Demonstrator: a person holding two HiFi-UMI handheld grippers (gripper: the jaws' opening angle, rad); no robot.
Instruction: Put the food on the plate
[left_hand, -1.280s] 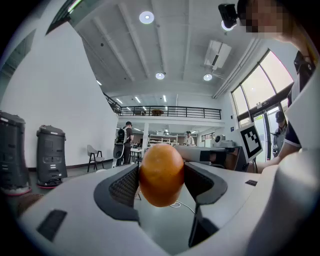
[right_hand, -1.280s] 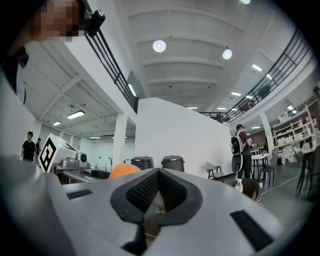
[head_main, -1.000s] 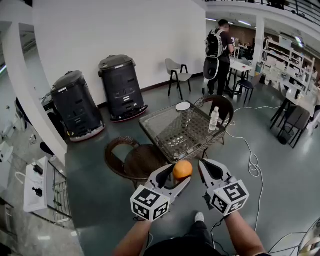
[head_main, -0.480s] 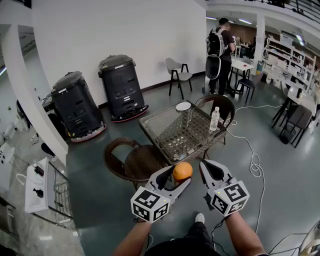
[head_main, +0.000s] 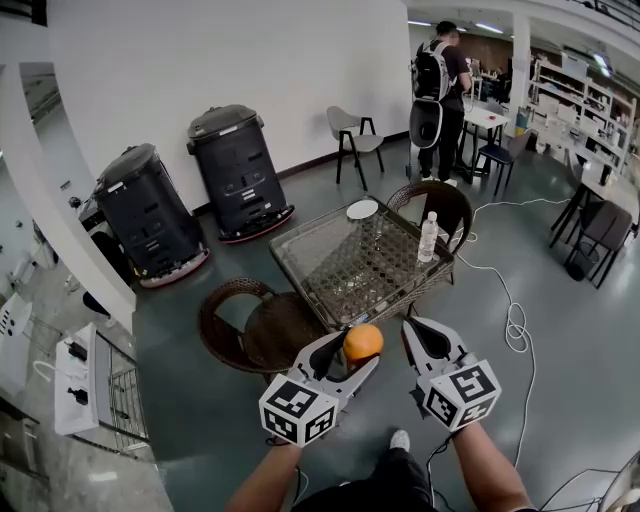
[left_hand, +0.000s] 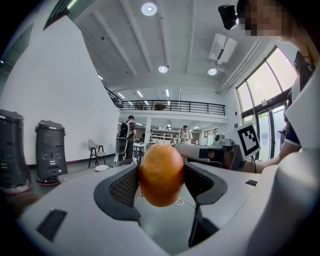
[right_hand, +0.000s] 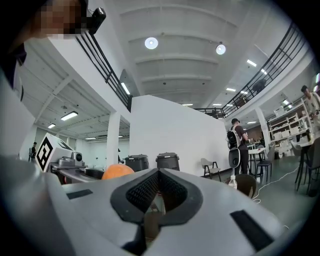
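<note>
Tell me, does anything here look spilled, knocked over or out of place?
Nothing stands out. The orange sits squarely in the jaws of the left gripper, the right gripper is shut and empty, and on the glass table the plate lies flat and bare while the water bottle stands upright.

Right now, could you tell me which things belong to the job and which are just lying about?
Job: orange, shut in the left gripper; white plate on the glass table; right gripper, shut and empty.
Lying about: water bottle, wicker chairs, two black machines, floor cable.
</note>
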